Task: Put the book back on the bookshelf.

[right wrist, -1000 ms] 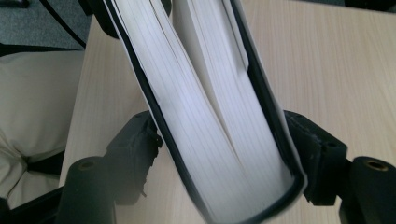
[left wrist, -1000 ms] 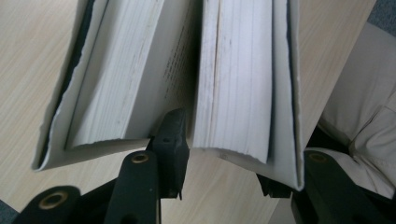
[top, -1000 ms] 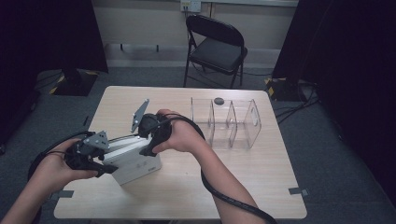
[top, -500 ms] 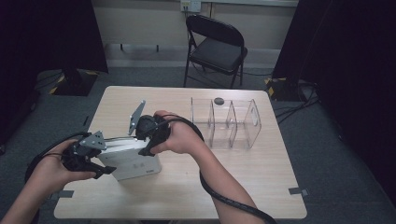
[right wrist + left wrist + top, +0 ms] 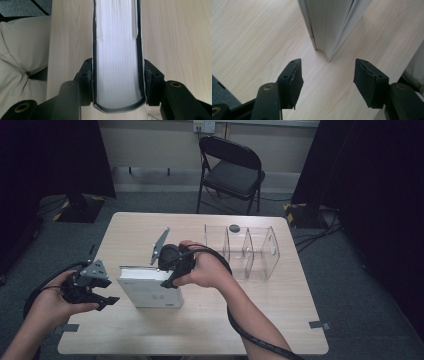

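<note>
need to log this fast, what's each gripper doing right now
Left gripper: open, jaws just opened, holding nothing, just short of the book.
Right gripper: just closed, shut on the book, pads on both covers.

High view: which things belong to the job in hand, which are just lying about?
In the job:
book, standing on the table
right gripper, clamped on the book
left gripper, open beside the book

Lying about:
clear divider rack
small dark round thing
folding chair

I work in a studio-like recording room: black curtains (image 5: 65,160), folding chair (image 5: 232,170), floor cables (image 5: 320,232), taped table (image 5: 250,310).
</note>
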Tool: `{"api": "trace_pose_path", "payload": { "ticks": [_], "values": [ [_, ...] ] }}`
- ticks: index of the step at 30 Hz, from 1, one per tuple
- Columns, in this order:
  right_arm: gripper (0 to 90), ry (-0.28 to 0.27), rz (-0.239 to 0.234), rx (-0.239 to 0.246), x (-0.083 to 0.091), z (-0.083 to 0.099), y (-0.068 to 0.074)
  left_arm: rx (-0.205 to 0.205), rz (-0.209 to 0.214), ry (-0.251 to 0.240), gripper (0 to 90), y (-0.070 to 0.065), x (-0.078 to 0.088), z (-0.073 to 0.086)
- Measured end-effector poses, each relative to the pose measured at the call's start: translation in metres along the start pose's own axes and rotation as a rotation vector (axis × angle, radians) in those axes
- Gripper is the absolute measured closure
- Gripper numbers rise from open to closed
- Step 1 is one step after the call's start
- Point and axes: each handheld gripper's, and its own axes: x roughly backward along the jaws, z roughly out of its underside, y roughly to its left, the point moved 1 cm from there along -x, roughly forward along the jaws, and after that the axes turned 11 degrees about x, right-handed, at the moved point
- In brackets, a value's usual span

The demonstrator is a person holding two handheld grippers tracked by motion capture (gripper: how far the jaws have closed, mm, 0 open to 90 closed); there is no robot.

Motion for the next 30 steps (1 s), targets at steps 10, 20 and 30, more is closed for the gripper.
{"api": "trace_pose_path", "payload": {
  "ticks": [10,20,30],
  "values": [
    [51.7,0.009,0.014,-0.087,0.014,0.026,0.001,-0.008,0.013,-0.019,39.4,-0.002,-0.029,0.007],
    [49.5,0.042,-0.004,-0.13,0.011,0.02,-0.002,0.032,0.024,-0.054,39.6,0.002,-0.066,0.029],
    [47.4,0.1,-0.009,-0.162,0.004,0.013,-0.009,0.056,0.025,-0.051,39.8,0.002,-0.1,0.05]
  ]
}}
